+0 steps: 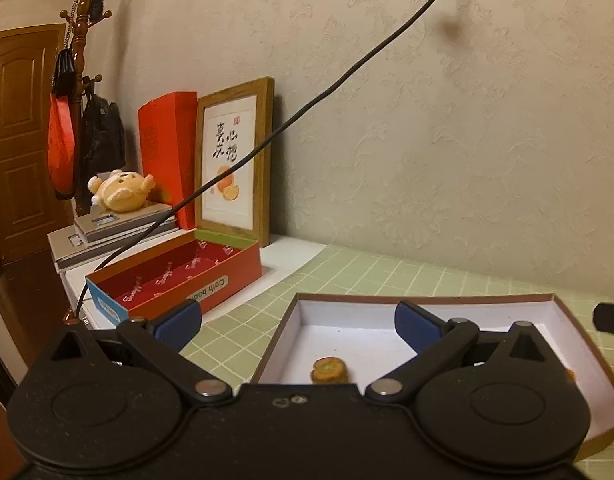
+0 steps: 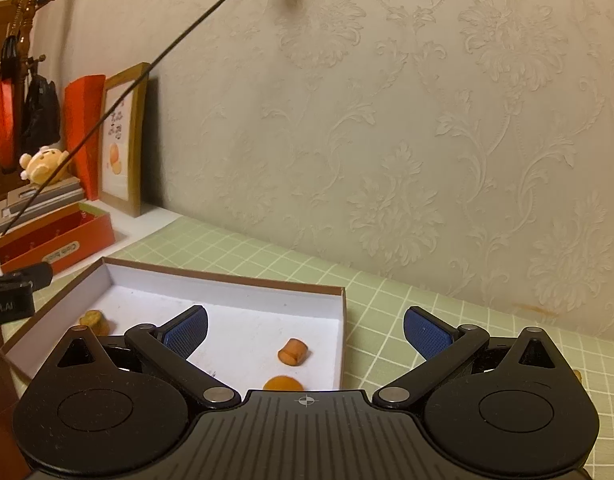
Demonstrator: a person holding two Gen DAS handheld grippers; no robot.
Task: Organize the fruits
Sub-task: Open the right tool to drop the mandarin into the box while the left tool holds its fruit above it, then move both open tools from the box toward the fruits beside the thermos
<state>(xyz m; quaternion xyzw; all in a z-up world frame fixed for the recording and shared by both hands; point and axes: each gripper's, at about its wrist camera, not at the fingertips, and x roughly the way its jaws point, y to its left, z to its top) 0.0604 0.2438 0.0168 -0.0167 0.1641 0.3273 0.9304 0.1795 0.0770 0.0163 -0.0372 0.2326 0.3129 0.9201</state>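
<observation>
Between picks: left tool (image 1: 297,320) and right tool (image 2: 305,330) both released, empty, above tray (image 2: 227,276). Three fruits (image 2: 293,352) lie inside tray. Next, probably: descend, close on one

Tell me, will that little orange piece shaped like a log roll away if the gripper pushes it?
The orange piece looks rounded along its length, so it would probably roll sideways if nudged. Its cut end looks flat, which may stop it early. It sits inside the white box, so the wall should catch it.
</observation>
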